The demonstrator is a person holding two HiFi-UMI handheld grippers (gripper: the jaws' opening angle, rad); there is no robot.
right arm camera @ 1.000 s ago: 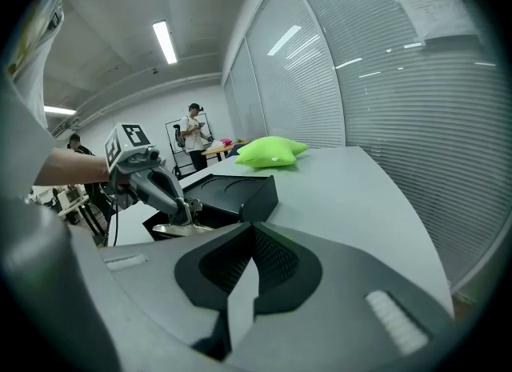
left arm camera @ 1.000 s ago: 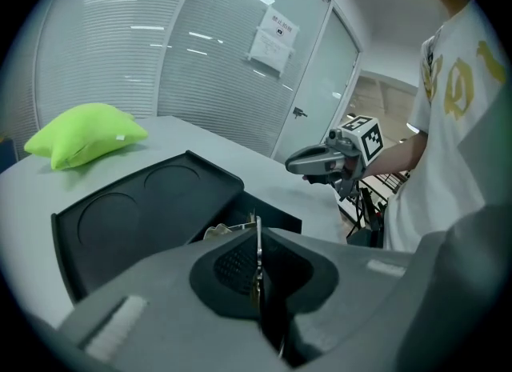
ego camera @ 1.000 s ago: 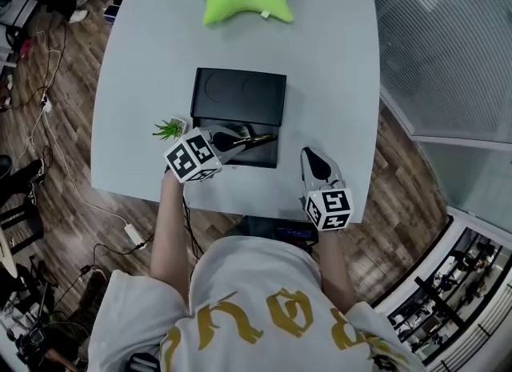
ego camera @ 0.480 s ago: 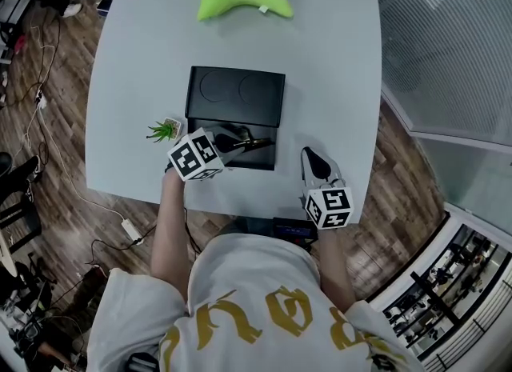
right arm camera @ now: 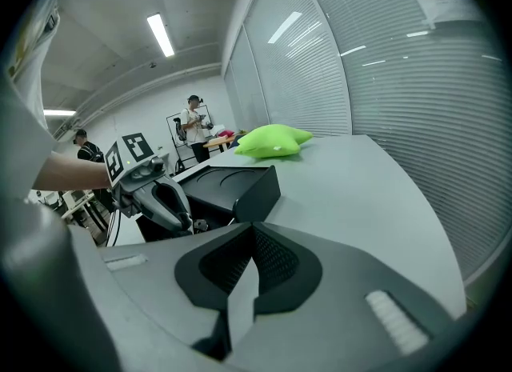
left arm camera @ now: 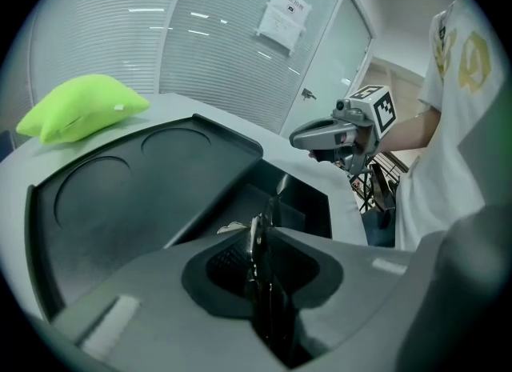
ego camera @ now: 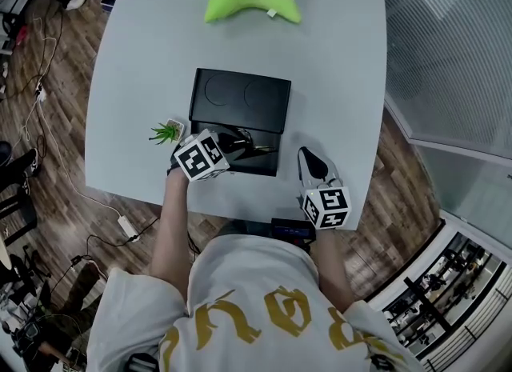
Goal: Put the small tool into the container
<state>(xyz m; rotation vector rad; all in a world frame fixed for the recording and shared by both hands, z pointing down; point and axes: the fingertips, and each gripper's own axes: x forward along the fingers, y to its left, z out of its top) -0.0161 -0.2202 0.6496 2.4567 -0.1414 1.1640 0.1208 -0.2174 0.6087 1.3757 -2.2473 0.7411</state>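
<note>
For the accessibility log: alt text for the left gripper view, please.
Left tongs grip a slim metal tool over the open compartment of a black rectangular container; a lime-green star cushion lies beyond, and the right tongs show at right.

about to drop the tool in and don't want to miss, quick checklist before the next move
1. Small tool clamped in left gripper: ok.
2. Tool tip over the container's open compartment: ok.
3. Space beneath the tool free: cannot tell.
4. Right gripper clear of container, shut and empty: ok.
5. Container flat on table: ok.
</note>
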